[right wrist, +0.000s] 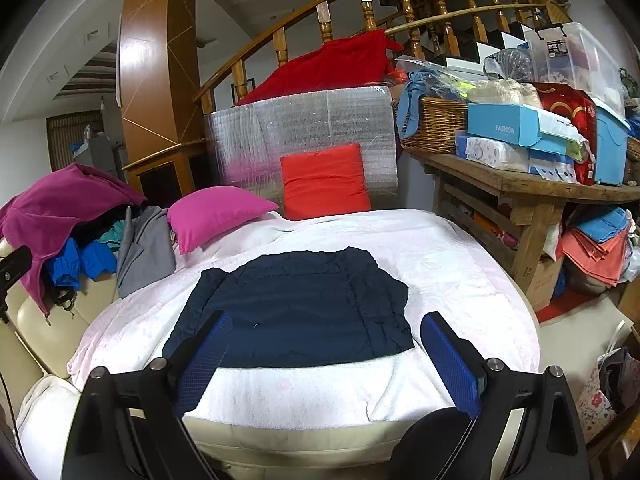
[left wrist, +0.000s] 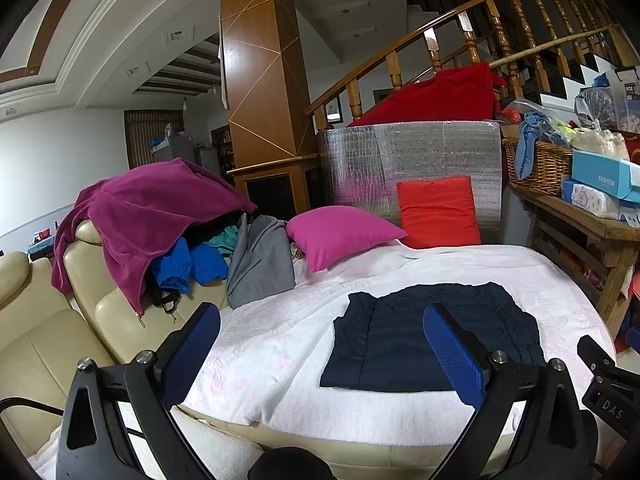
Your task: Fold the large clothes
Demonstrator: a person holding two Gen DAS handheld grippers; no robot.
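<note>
A dark navy garment (right wrist: 300, 312) lies folded into a flat rectangle on the white-pink blanket (right wrist: 460, 264) that covers the sofa seat. In the left wrist view the same garment (left wrist: 384, 344) sits ahead and to the right. My left gripper (left wrist: 322, 316) is open above the blanket, left of the garment, with nothing between its blue pads (left wrist: 192, 356). My right gripper (right wrist: 326, 322) is open too, hovering over the garment's near edge without touching it. A pile of unfolded clothes (left wrist: 160, 216), topped by a magenta fleece, rests on the cream sofa back.
A pink pillow (right wrist: 212, 212) and a red cushion (right wrist: 324, 180) lie at the blanket's far end before a silver foil board (right wrist: 304, 128). A wooden table (right wrist: 520, 188) stacked with boxes and a wicker basket stands at right. Folded cloths are heaped beneath it.
</note>
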